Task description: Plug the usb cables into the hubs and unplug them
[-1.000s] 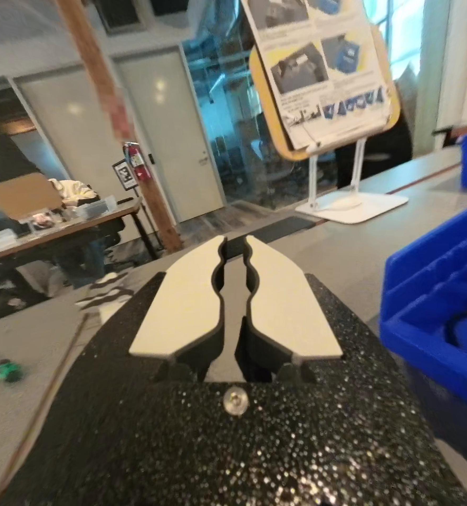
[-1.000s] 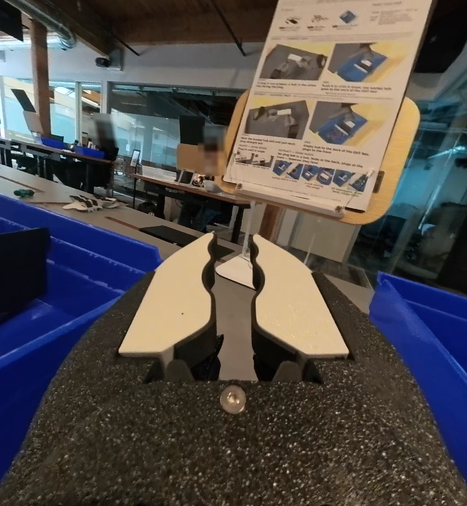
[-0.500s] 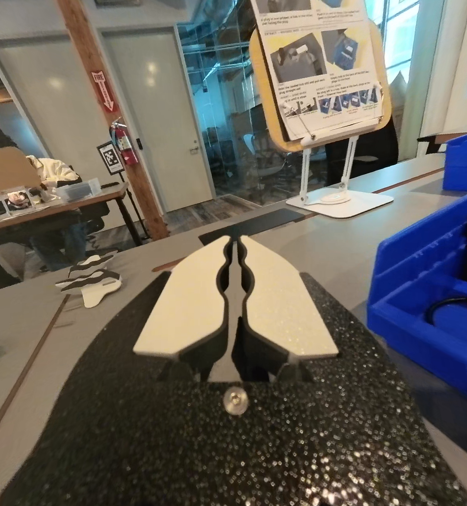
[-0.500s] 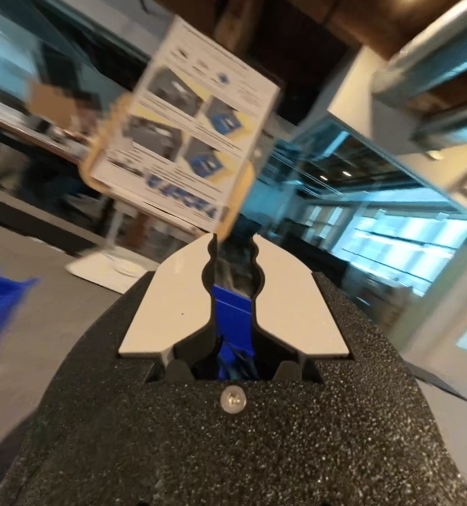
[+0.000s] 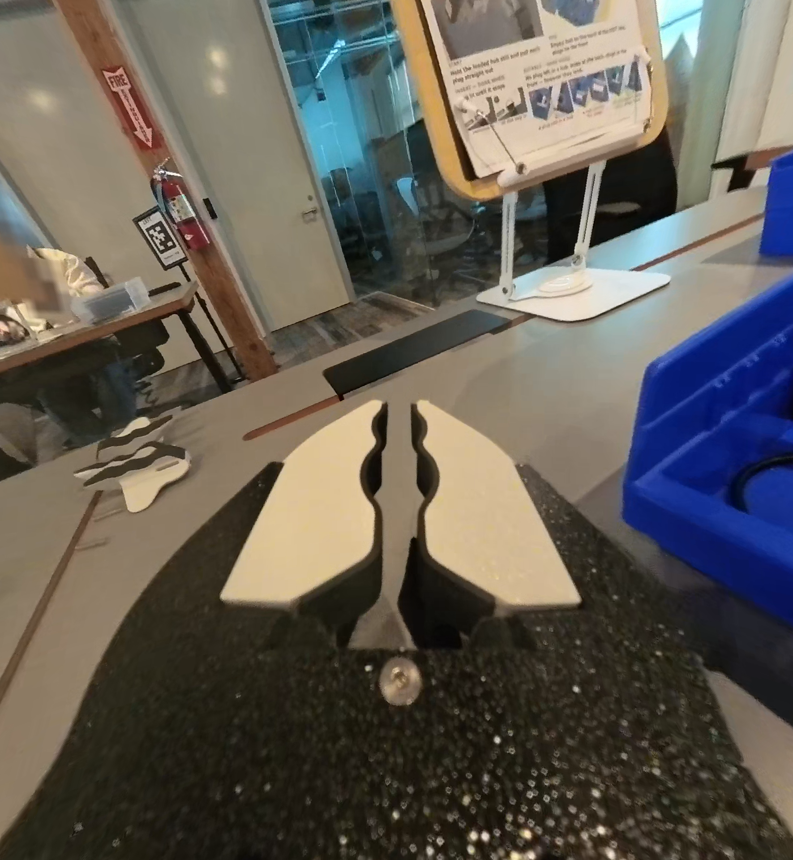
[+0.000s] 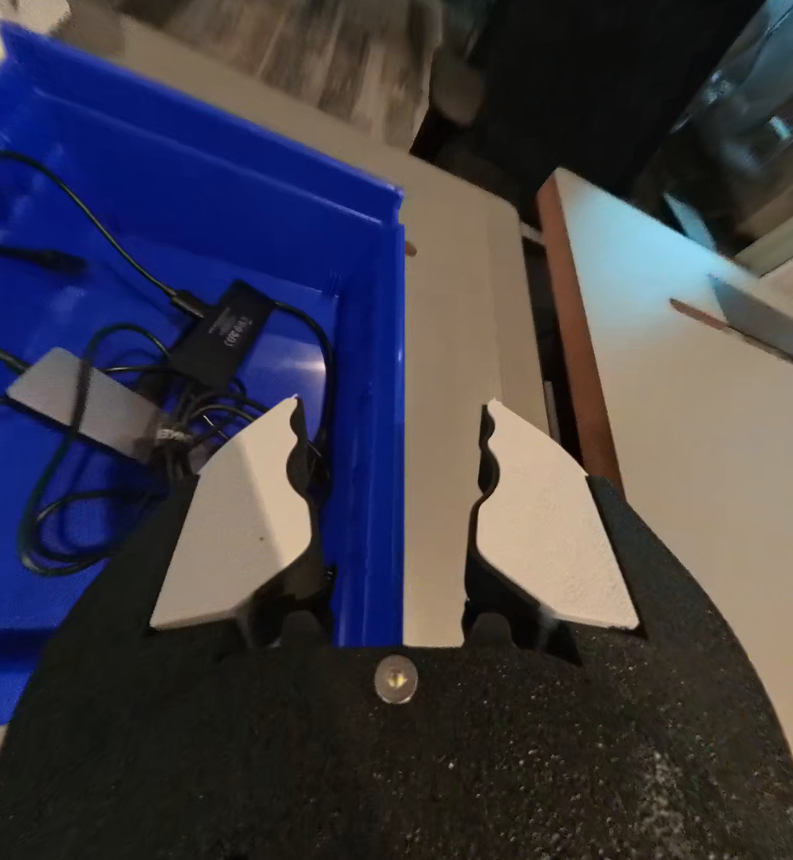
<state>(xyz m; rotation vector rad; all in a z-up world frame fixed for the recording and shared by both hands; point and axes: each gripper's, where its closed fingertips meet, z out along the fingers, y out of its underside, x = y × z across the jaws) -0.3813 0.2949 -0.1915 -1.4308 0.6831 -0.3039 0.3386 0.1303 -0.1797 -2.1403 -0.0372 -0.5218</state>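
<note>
In the right wrist view a blue bin holds a black USB hub, a grey hub and tangled black cables. A cable plug sits at the black hub's far end. My right gripper is open and empty, looking down over the bin's right wall, with its left finger over the cables. My left gripper is empty, its fingers almost together, held above the grey table. Another blue bin stands to its right, with a black cable inside.
An instruction board on a white stand stands at the table's far side. A black mat lies ahead of the left gripper, and spare finger pads lie to its left. A second table adjoins on the right across a gap.
My right gripper has swung from facing the instruction board to looking down into the bin, and its fingers have opened wide. My left gripper has moved slightly forward and stays nearly closed.
</note>
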